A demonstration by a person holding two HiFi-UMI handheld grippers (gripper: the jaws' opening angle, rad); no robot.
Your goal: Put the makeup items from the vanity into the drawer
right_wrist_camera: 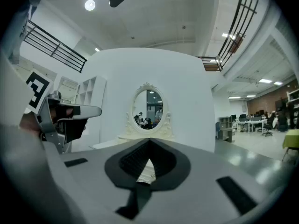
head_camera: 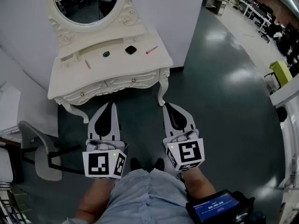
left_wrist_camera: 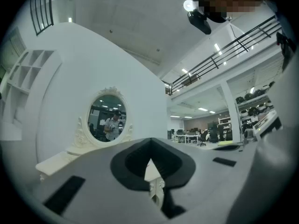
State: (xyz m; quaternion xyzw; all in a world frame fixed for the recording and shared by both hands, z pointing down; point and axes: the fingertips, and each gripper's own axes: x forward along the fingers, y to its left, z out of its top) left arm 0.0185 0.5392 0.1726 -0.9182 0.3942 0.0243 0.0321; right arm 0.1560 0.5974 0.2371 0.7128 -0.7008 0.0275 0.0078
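In the head view, we see the white vanity standing well ahead of us on the dark floor. On its worktop lie four small makeup things: a green round pot, a black thing, a pink stick and a tan stick. They lie apart from each other. The drawer under the worktop is shut. Down near us, the left hand-held gripper and the right hand-held gripper both point at the vanity, side by side, and touch none of the things. A grey chair stands at the left.

In the left gripper view, we see the left hand-held gripper clenched, its tips pressed together with nothing held. The oval mirror shows past it.

In the right gripper view, the right hand-held gripper is clenched too, holding nothing. The mirror is straight ahead, and the left hand-held gripper shows at the left edge.
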